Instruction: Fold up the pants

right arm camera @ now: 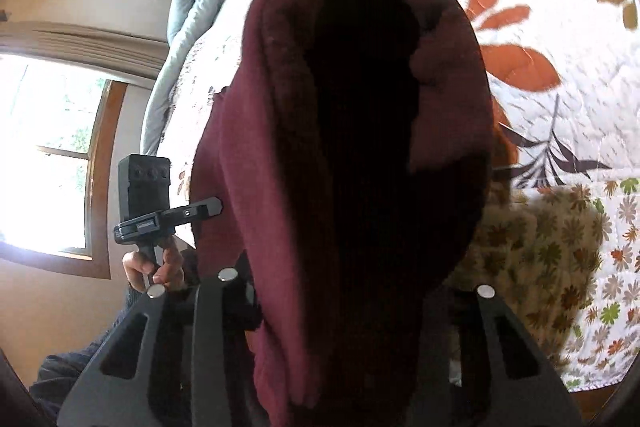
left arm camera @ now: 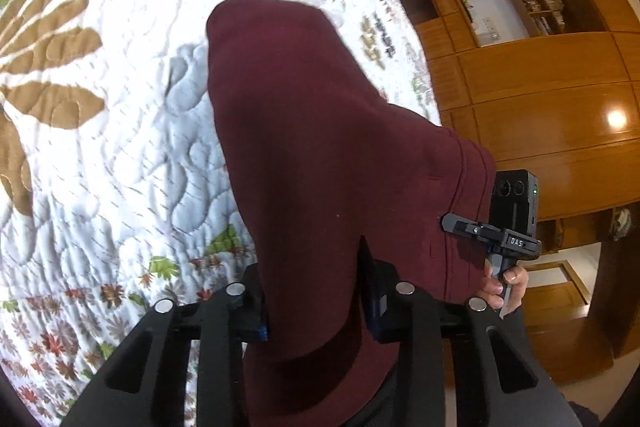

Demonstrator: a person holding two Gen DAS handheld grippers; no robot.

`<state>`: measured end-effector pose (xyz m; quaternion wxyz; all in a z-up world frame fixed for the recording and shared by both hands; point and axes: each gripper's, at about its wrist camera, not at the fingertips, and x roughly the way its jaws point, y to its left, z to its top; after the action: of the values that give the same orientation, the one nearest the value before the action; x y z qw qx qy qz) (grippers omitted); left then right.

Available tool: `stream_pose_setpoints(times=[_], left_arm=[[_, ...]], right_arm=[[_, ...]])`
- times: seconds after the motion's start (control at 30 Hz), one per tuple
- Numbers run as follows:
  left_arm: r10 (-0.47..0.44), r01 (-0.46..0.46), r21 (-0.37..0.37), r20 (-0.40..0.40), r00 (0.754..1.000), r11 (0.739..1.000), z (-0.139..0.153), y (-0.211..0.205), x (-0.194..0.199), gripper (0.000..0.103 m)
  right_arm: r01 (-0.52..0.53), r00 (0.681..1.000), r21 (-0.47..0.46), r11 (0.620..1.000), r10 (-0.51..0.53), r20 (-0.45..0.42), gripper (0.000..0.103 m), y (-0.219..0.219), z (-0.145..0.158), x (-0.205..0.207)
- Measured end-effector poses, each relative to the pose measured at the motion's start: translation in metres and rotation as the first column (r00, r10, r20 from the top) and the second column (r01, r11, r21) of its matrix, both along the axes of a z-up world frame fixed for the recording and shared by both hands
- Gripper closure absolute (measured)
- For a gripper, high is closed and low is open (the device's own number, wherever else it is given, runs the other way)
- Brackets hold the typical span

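The dark red pants (left arm camera: pixel 320 147) hang lifted above the bed, draped over both grippers. In the left wrist view my left gripper (left arm camera: pixel 316 311) is shut on the pants' cloth, which covers the fingertips. My right gripper (left arm camera: pixel 452 221) shows at the right, clamped on the pants' hem edge. In the right wrist view the pants (right arm camera: pixel 360 147) fill the middle and hang from my right gripper (right arm camera: pixel 352 307), which is shut on them. My left gripper (right arm camera: pixel 214 205) shows at the left, pinching the cloth edge.
A white quilt with leaf and flower print (left arm camera: pixel 100 107) covers the bed below. Wooden cabinets and shelves (left arm camera: pixel 540 87) stand to the right. In the right wrist view a flowered pillow (right arm camera: pixel 540 259), a pale blue blanket (right arm camera: pixel 192 7) and a window (right arm camera: pixel 52 155) show.
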<state>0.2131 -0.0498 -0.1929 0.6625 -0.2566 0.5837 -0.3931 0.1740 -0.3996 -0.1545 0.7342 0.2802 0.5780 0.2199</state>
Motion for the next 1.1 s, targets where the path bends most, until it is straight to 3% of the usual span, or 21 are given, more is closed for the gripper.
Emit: stream_pose_setpoints(times=[0.17, 0.37, 0.53, 0.67, 0.77, 0.93, 1.0, 1.1], left_arm=[[0.008, -0.007, -0.011, 0.058, 0.998, 1.000, 0.027, 0.013, -0.001, 0.070], [0.109, -0.108, -0.014, 0.118, 0.987, 0.994, 0.053, 0.079, 0.024, 0.070], [0.223, -0.227, 0.008, 0.156, 0.962, 0.974, 0.069, 0.149, 0.066, 0.070], [0.308, -0.317, 0.035, 0.156, 0.939, 0.948, 0.070, 0.207, 0.105, 0.070], [0.363, -0.373, 0.066, 0.121, 0.924, 0.926, 0.052, 0.249, 0.136, 0.070], [0.412, -0.417, 0.142, 0.064, 0.909, 0.898, -0.003, 0.297, 0.171, 0.070], [0.420, -0.420, 0.171, 0.037, 0.907, 0.891, -0.028, 0.306, 0.180, 0.068], [0.434, -0.431, 0.121, 0.006, 0.901, 0.894, -0.048, 0.309, 0.180, 0.061]], right_arm=[[-0.041, 0.999, -0.022, 0.999, 0.042, 0.028, 0.065, 0.026, 0.015, 0.011], [-0.116, 0.989, -0.028, 0.993, 0.118, 0.093, 0.065, 0.072, 0.036, 0.052], [-0.187, 0.972, -0.032, 0.982, 0.189, 0.141, 0.065, 0.131, 0.049, 0.118], [-0.231, 0.962, -0.027, 0.973, 0.232, 0.145, 0.065, 0.186, 0.042, 0.179], [-0.249, 0.962, -0.011, 0.968, 0.248, 0.109, 0.065, 0.226, 0.019, 0.224], [-0.265, 0.963, -0.003, 0.964, 0.265, 0.051, 0.065, 0.260, -0.034, 0.260], [-0.242, 0.970, -0.016, 0.970, 0.243, 0.024, 0.064, 0.258, -0.057, 0.269], [-0.186, 0.982, 0.017, 0.982, 0.187, -0.022, 0.057, 0.236, -0.086, 0.280]])
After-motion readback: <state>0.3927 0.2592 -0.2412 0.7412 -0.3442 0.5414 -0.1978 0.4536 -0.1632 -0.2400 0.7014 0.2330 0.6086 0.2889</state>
